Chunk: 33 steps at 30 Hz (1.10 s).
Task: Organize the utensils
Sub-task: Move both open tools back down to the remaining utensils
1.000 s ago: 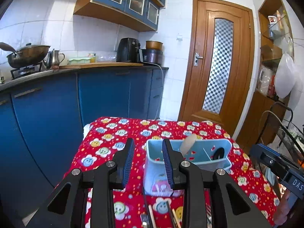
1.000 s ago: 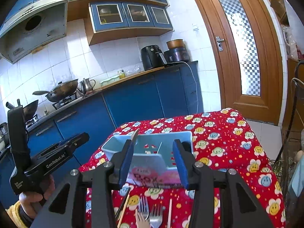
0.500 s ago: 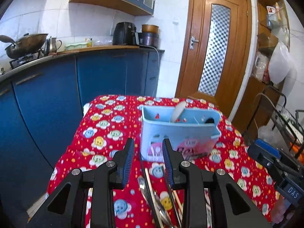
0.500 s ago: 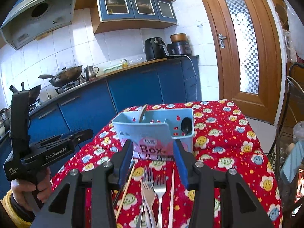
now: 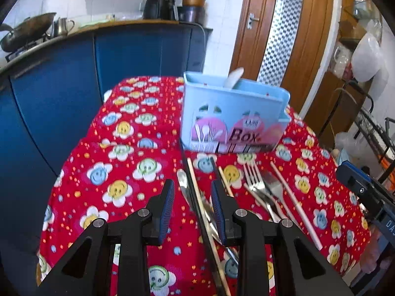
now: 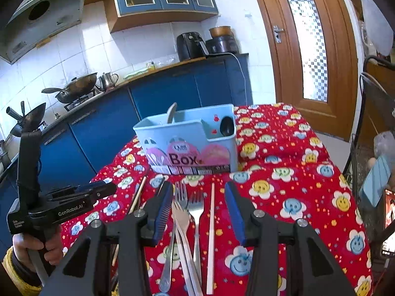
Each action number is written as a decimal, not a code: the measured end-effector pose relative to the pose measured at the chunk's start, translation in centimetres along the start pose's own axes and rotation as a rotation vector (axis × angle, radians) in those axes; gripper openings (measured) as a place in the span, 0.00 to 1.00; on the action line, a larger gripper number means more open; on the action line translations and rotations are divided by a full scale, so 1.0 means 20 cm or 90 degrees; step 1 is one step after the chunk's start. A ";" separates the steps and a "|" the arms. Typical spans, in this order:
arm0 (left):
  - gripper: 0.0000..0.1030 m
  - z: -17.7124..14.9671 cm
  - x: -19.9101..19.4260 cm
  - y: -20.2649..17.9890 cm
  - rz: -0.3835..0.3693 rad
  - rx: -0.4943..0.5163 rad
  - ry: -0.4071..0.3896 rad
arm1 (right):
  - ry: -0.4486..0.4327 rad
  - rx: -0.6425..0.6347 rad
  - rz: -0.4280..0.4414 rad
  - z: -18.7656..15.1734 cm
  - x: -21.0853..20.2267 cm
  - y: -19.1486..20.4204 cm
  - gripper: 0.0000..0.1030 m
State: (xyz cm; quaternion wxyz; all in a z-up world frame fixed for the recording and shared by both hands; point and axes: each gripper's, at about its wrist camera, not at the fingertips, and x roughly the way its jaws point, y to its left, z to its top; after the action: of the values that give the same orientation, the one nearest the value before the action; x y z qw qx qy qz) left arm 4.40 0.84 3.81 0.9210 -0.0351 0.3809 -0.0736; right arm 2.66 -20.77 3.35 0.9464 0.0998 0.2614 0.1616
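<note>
Both tools, left and right, have tilted down over the cutlery, fingers apart.

Forks before utensil box

"Box" on blue caddy; "GenRobot.AI" on left gripper.
</note>
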 end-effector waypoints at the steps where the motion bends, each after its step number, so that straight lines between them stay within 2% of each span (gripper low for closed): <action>1: 0.30 -0.01 0.01 0.00 -0.001 0.001 0.006 | 0.005 0.002 -0.001 -0.01 0.01 -0.01 0.45; 6: 0.30 -0.05 0.09 0.00 -0.010 0.002 0.050 | 0.024 0.009 -0.006 -0.05 0.03 -0.04 0.45; 13: 0.30 -0.08 0.19 0.01 0.015 0.011 0.079 | 0.051 0.018 -0.014 -0.09 0.09 -0.08 0.45; 21: 0.31 -0.07 0.23 0.02 0.033 0.020 0.070 | 0.073 0.016 -0.012 -0.11 0.13 -0.08 0.45; 29: 0.31 0.01 0.30 0.07 0.012 -0.006 0.074 | 0.081 0.013 -0.010 -0.11 0.15 -0.08 0.45; 33: 0.19 0.03 0.34 0.10 -0.023 -0.031 0.087 | 0.084 0.016 -0.011 -0.11 0.16 -0.08 0.46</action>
State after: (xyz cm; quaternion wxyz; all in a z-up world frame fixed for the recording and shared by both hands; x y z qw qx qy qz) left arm 9.78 1.74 -0.70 0.8901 -0.0591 0.4442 -0.0832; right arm 4.46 -20.89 -0.47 0.9271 0.0984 0.3261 0.1567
